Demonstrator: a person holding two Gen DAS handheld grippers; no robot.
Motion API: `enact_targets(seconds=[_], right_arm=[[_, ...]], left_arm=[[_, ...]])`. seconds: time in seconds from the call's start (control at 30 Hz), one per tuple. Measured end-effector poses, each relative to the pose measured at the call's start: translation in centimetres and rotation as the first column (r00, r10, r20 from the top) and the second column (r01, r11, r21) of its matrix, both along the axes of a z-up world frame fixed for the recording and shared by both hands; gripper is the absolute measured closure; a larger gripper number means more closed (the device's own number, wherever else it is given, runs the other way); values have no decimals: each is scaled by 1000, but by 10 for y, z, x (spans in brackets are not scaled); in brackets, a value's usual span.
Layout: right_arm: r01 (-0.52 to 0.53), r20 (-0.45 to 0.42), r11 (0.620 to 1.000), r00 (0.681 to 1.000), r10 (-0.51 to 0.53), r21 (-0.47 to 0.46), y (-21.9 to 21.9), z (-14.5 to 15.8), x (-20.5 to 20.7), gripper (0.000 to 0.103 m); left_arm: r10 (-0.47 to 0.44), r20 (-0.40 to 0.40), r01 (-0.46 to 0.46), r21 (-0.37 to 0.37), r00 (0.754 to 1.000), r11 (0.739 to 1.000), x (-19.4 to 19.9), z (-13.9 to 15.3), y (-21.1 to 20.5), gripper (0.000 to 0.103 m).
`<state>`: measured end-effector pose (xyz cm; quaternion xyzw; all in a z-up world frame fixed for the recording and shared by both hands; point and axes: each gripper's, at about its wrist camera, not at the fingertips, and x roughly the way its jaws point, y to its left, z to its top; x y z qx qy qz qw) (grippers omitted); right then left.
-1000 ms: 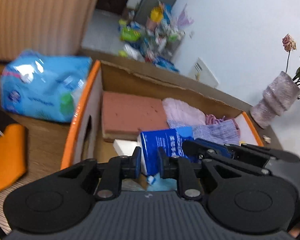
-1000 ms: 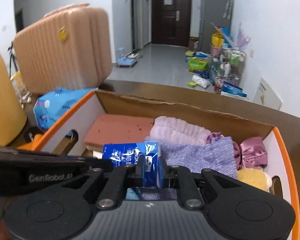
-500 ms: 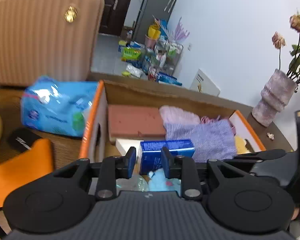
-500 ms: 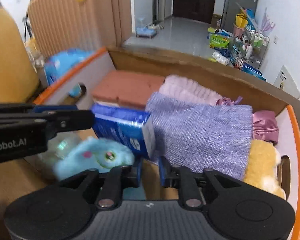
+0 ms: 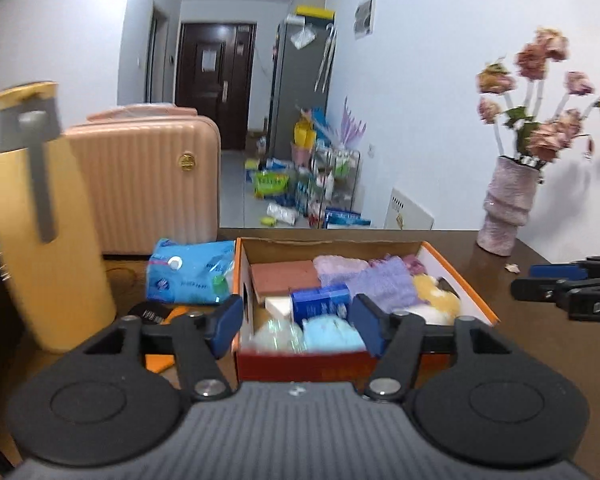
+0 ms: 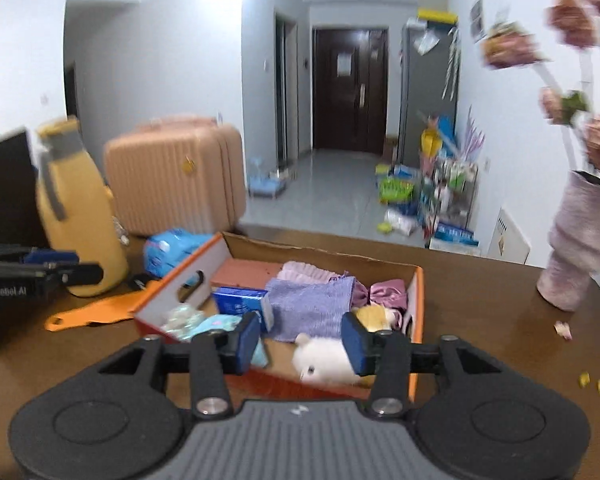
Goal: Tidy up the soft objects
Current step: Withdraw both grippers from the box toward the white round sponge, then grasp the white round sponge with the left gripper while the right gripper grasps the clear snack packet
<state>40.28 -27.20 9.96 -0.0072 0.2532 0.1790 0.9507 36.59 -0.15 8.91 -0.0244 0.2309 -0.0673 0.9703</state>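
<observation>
Standing at far left on the brown wooden table [image 6: 480, 320]: a tall yellow plastic bottle with a grey strap [image 5: 40, 216], upright, with a ribbed pink hard-shell suitcase [image 5: 156, 184] behind it. Lying just right of the bottle's base: a flat orange piece [image 6: 96, 314], and beyond it a crinkled blue plastic pack [image 5: 192, 276], touching or nearly touching the outer left wall of the box.

Sitting mid-table: an open orange-edged cardboard box [image 6: 418, 300], holding the soft things. Lying along its far wall, left to right: a brick-red rectangular sponge block [image 5: 284, 276], a pale pink fluffy cloth [image 5: 338, 268], a shiny mauve satin bundle [image 6: 388, 292]. Resting in the middle: a dark blue tissue packet [image 6: 242, 300] and a lilac knitted pouch [image 6: 312, 308]. Lying at the near side: a clear crinkled bag [image 6: 178, 318], a light blue plush toy [image 5: 332, 336], a white plush animal [image 6: 324, 360] and a yellow plush piece [image 6: 374, 316].

Hovering short of the near wall: the left gripper [image 5: 296, 326], jaws opening, roughly half spread, nothing between the blue pads. Hovering alongside: the right gripper [image 6: 300, 342], likewise opening to about half, gripping nothing, the white plush merely showing through the gap.

Standing at far right: a pale pink textured vase [image 5: 508, 208] with dried pink roses, well apart from the box.
</observation>
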Motion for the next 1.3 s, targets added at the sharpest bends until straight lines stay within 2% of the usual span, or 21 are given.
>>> enact_targets(seconds=[0.13, 0.23, 0.3, 0.37, 0.43, 0.5, 0.7, 0.9, 1.0, 1.13, 1.2, 1.23, 1.3], right_arm=[[3, 65, 998, 998, -7, 66, -18, -21, -83, 47], [-1, 85, 993, 996, -9, 118, -21, -43, -137, 44], [7, 74, 989, 997, -18, 150, -22, -60, -169, 43], [8, 74, 987, 997, -20, 160, -22, -79, -202, 42], [26, 40, 984, 999, -34, 176, -25, -98, -223, 41], [36, 2, 982, 999, -37, 184, -27, -109, -229, 41], [51, 17, 982, 998, -55, 183, -30, -110, -231, 41], [85, 10, 978, 996, -88, 193, -39, -117, -222, 41], [149, -3, 968, 988, -152, 204, -55, -121, -212, 41], [242, -29, 947, 970, -241, 214, -77, -127, -196, 42], [271, -38, 939, 962, -269, 214, -90, -128, -190, 43], [282, -43, 934, 959, -280, 217, -95, -129, -187, 43], [290, -53, 932, 957, -285, 216, -102, -131, -181, 43]], left_arm=[[-26, 47, 27, -22, 999, 999, -77, -18, -7, 26], [-34, 45, 34, -18, 998, 999, -127, -39, -18, 24], [-22, 0, 22, -40, 1000, 999, -161, -56, -23, 24], [-58, -46, 55, -59, 997, 997, -186, -70, -27, 24], [-75, -93, 71, -43, 993, 997, -198, -81, -32, 24], [-70, -93, 68, -24, 993, 997, -201, -81, -36, 24], [-85, -44, 84, -17, 995, 996, -198, -67, -45, 24], [-124, -102, 124, -9, 987, 992, -168, -82, -70, 24], [-201, -112, 202, -5, 973, 979, -139, -94, -100, 23], [-275, -119, 284, 66, 954, 957, -93, -118, -153, 23], [-275, -152, 288, 76, 950, 955, -72, -131, -170, 23], [-275, -164, 289, 70, 947, 955, -64, -136, -174, 24], [-280, -211, 296, 49, 937, 954, -49, -146, -178, 42]])
